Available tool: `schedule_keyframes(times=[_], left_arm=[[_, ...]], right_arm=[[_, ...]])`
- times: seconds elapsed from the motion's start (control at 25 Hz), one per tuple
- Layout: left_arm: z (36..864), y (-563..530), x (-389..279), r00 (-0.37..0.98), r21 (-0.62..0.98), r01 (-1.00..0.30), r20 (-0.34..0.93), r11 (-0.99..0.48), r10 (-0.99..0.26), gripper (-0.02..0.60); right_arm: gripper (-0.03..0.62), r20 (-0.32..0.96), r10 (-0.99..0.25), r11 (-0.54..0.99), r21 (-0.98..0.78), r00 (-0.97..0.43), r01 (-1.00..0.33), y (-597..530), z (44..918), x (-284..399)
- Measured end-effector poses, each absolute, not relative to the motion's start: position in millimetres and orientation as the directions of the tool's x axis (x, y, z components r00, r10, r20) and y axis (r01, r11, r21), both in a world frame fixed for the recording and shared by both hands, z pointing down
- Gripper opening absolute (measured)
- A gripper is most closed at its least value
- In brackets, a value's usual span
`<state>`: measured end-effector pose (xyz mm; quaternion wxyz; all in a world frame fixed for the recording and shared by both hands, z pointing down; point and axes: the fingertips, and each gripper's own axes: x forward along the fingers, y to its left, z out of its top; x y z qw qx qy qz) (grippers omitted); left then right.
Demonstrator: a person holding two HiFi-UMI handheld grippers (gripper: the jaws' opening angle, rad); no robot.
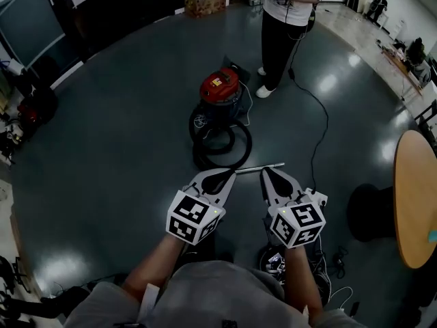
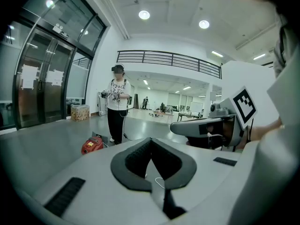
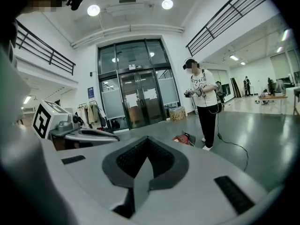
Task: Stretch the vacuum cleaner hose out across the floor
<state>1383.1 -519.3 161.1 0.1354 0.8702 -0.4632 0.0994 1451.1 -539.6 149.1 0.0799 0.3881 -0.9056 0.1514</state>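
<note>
The stretching has not begun. The black corrugated vacuum hose (image 1: 248, 144) lies wound in loops on the glossy dark grey floor (image 1: 116, 149), just in front of the red canister vacuum cleaner (image 1: 220, 86) it belongs to. A thin silver metal wand (image 1: 259, 167) lies across the near side of the coil, and seems to be the hose's free end, though the join cannot be made out.

The left gripper (image 1: 220, 178) and the right gripper (image 1: 272, 178) hang side by side above the floor, on the near side of the coil. Both are clenched, jaws pressed together with nothing between them, and neither touches the hose or the wand.

A person in a white top and black trousers (image 1: 283, 26) stands beyond the vacuum cleaner, and a thin black cable (image 1: 319, 118) trails over the floor from there towards the right.

By my reckoning every step is left: open a gripper, take the wand or the loose end of the hose, then draw it away from the canister until the loops lie straight. The loops may drag the light canister along
</note>
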Motion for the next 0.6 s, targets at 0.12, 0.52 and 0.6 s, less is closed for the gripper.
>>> schedule_keyframes(times=[0.12, 0.52, 0.6], left_arm=[[181, -560, 1364, 0.564, 0.166, -0.825, 0.314, -0.541, -0.764, 0.008], [243, -684, 1290, 0.593, 0.229, -0.805, 0.369, -0.548, -0.716, 0.008], [256, -704, 1282, 0.593, 0.241, -0.804, 0.383, -0.544, -0.708, 0.008]], right_arm=[[0.005, 0.310, -0.674, 0.642, -0.202, -0.670, -0.740, -576, 167, 1433], [0.005, 0.471, -0.628, 0.633, -0.154, -0.620, -0.759, -690, 235, 1373], [0.005, 0.506, -0.612, 0.637, -0.140, -0.607, -0.758, -708, 249, 1371]])
